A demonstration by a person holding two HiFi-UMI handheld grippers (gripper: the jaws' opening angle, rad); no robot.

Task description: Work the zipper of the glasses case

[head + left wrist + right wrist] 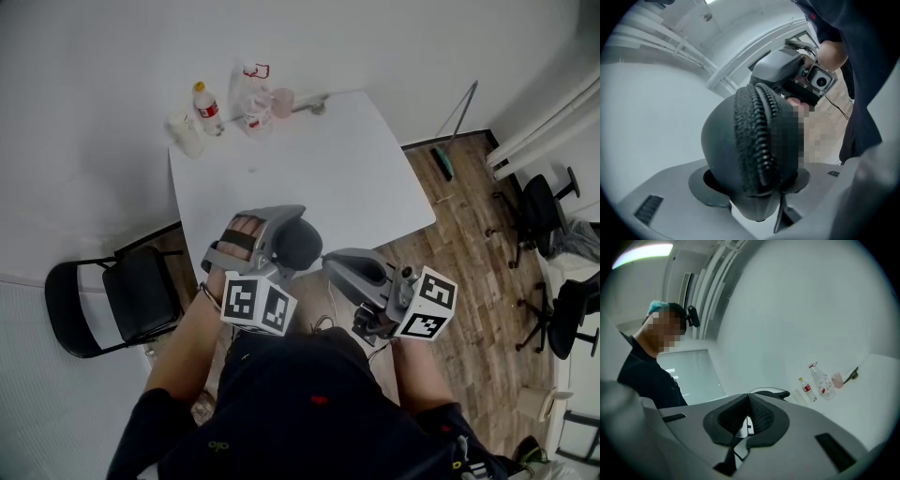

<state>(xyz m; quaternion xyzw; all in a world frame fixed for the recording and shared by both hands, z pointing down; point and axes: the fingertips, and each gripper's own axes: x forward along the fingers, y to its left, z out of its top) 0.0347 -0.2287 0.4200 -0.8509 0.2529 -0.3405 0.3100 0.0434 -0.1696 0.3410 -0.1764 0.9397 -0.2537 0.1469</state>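
Glasses case (724, 150) is clamped across its width in the widely spread left claw (754, 190), above the counter's (309, 159) near edge. Its zipper (757, 136) runs lengthwise away from that claw. Right claw (747, 420), pressed shut and empty, waits just beyond the case's far end.

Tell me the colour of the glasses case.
Dark grey glasses case with a black zipper; clearest in the left gripper view.
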